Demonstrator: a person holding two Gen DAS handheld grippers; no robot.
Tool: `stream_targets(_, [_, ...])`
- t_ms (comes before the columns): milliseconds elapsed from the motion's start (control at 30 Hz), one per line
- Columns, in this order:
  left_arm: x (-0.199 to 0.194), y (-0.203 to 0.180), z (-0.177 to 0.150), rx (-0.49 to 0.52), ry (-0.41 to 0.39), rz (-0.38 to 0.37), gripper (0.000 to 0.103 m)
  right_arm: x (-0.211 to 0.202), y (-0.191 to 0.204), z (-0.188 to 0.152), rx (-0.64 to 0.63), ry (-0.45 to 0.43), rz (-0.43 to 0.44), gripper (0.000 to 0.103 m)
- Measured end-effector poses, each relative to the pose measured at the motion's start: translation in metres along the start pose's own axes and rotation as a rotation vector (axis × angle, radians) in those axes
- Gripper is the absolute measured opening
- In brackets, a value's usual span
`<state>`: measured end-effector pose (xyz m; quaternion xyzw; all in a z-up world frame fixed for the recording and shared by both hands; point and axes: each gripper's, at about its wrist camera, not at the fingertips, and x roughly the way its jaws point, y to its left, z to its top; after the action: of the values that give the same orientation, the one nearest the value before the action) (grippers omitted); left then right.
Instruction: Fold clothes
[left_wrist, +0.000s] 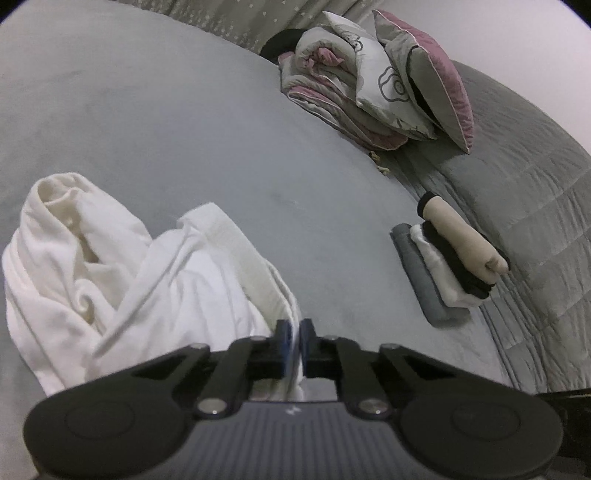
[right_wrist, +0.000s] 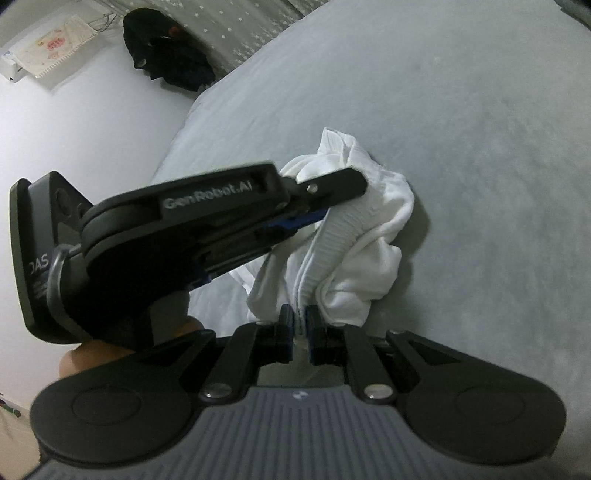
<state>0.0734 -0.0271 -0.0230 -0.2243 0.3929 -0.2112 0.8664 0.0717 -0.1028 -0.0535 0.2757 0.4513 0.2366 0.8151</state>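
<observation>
A crumpled white garment (left_wrist: 122, 273) lies bunched on the grey bed (left_wrist: 166, 122). My left gripper (left_wrist: 294, 332) is shut on its ribbed edge at the near side. In the right wrist view the same white garment (right_wrist: 365, 240) hangs bunched above the bed (right_wrist: 461, 147). My right gripper (right_wrist: 300, 325) is shut on a ribbed edge of it. The left gripper (right_wrist: 317, 218) shows there from the side, also clamped on the cloth, just left of and above my right gripper.
A stack of folded clothes (left_wrist: 447, 266) in grey, white, black and beige sits at the right. Folded quilts and pillows (left_wrist: 373, 81) lie at the far end. A grey quilted cover (left_wrist: 535, 206) runs along the right. A dark bundle (right_wrist: 166, 51) sits by the wall.
</observation>
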Motion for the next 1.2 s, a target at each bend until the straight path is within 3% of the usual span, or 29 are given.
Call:
stream_targets(333, [-0.051,0.006,0.008,0.031,-0.114,0.052,0.005,-0.01,0.007,-0.001,-0.047,-0.004,0.062,0.019])
stream_targets(367, [-0.058,0.01,0.008,0.027,-0.124,0.058,0.005,-0.011,0.01,-0.002,-0.062,-0.005,0.07,0.024])
stream_targets(433, [-0.07,0.019,0.009,0.02,-0.143,0.071,0.005,-0.015,0.014,-0.003,-0.087,-0.018,0.079,0.055])
stream_targets(467, [-0.077,0.024,0.01,0.016,-0.152,0.079,0.005,-0.018,0.015,-0.004,-0.096,-0.027,0.086,0.057])
stream_targets(733, [-0.118,0.057,0.011,0.0,-0.198,0.145,0.005,-0.022,0.014,0.001,-0.09,-0.073,0.102,0.057])
stream_targets(1200, [-0.159,0.108,0.003,-0.063,-0.2,0.253,0.005,0.004,0.009,0.019,-0.021,-0.106,0.058,0.057])
